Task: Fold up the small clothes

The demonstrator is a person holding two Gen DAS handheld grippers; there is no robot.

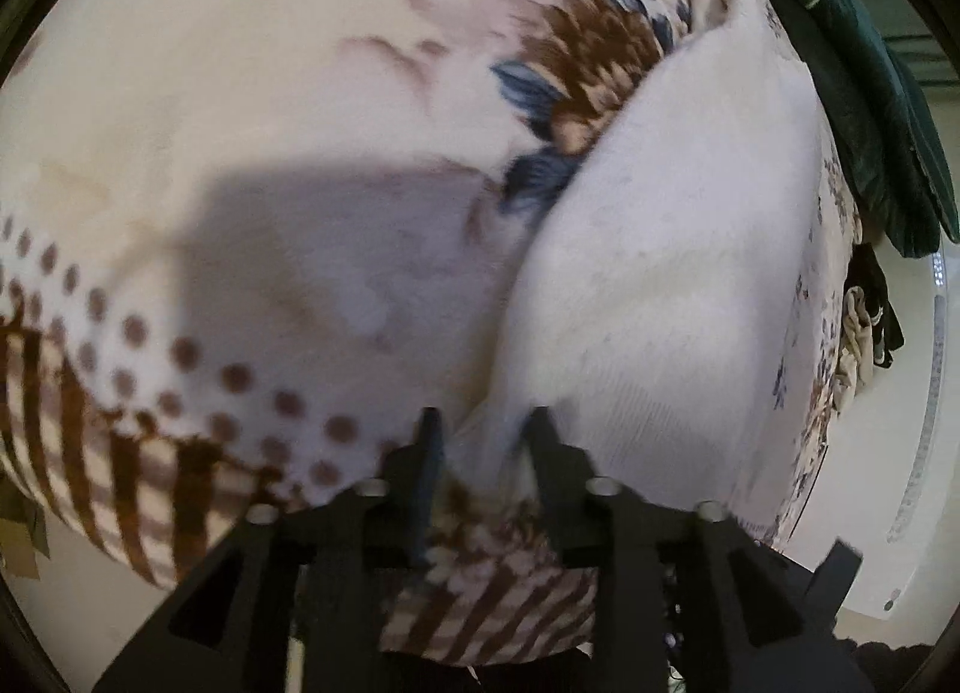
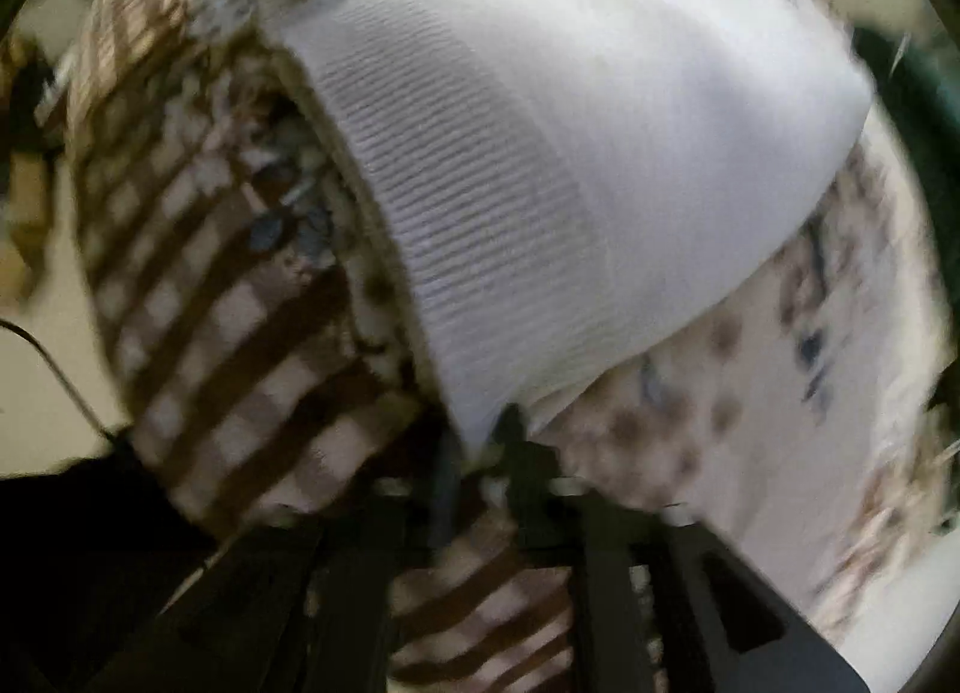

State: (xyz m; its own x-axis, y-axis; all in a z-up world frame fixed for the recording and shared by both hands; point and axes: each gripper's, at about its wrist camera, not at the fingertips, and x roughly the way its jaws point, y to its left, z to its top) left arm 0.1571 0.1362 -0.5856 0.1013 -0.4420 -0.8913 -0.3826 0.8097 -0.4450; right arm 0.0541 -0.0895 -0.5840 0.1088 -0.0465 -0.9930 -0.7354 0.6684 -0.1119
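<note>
A white knitted garment [image 1: 672, 249] lies folded on a floral blanket [image 1: 240, 93], right of centre in the left wrist view. Its near corner tapers down between the black fingers of my left gripper [image 1: 485, 429], whose jaws stand apart around the cloth without pinching it. In the blurred right wrist view, the ribbed hem of the white garment [image 2: 510, 183] runs down to my right gripper [image 2: 480, 444]. Its jaws also stand slightly apart, with the garment's corner tip between them. A dark blurred shape at that garment's far corner may be the other gripper.
The blanket has a brown striped and dotted border [image 1: 120, 423] that hangs over the near edge. A dark green garment [image 1: 870, 93] lies at the far right, with a small heap of clothes [image 1: 864, 333] below it. A thin cable [image 2: 54, 369] crosses the pale floor at left.
</note>
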